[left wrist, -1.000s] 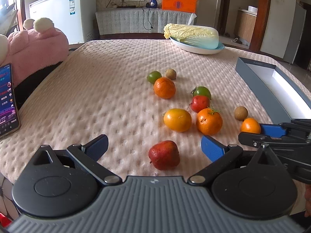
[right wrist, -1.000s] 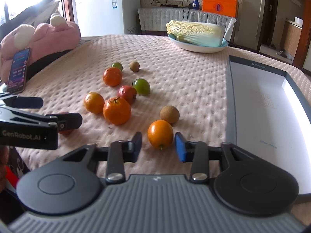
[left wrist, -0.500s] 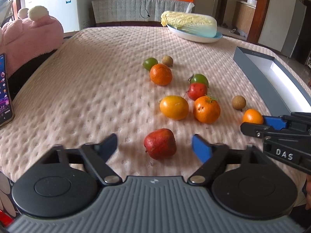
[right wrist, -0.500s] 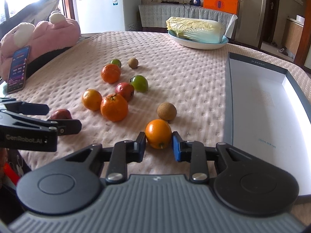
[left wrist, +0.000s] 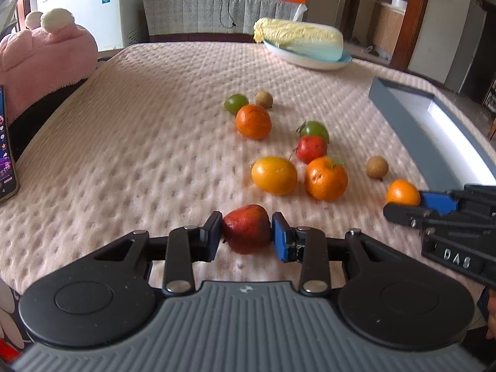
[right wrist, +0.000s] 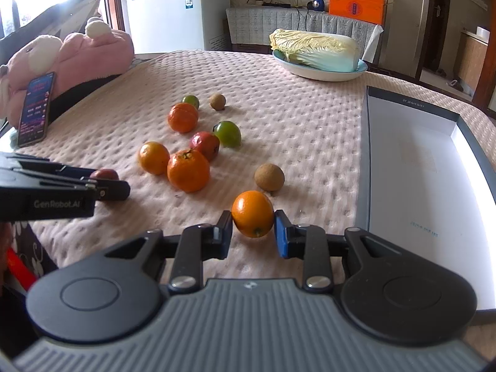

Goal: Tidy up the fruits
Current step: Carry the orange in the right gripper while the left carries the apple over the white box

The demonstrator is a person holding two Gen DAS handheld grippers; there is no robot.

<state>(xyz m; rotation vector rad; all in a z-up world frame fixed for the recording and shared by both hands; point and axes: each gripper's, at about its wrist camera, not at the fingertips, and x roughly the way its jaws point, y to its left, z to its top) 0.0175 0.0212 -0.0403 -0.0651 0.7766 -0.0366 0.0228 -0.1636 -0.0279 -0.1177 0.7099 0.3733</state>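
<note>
The left gripper (left wrist: 247, 235), whose jaws have just been closing, is now pinching the red apple (left wrist: 246, 228) on the quilted cover (left wrist: 148, 142). The right gripper (right wrist: 252, 231) is clamping a small orange (right wrist: 252, 213) just beside the grey box (right wrist: 361, 186). Both fruits are looking ready for lifting into that box; the remaining fruits are waiting left of it.
</note>
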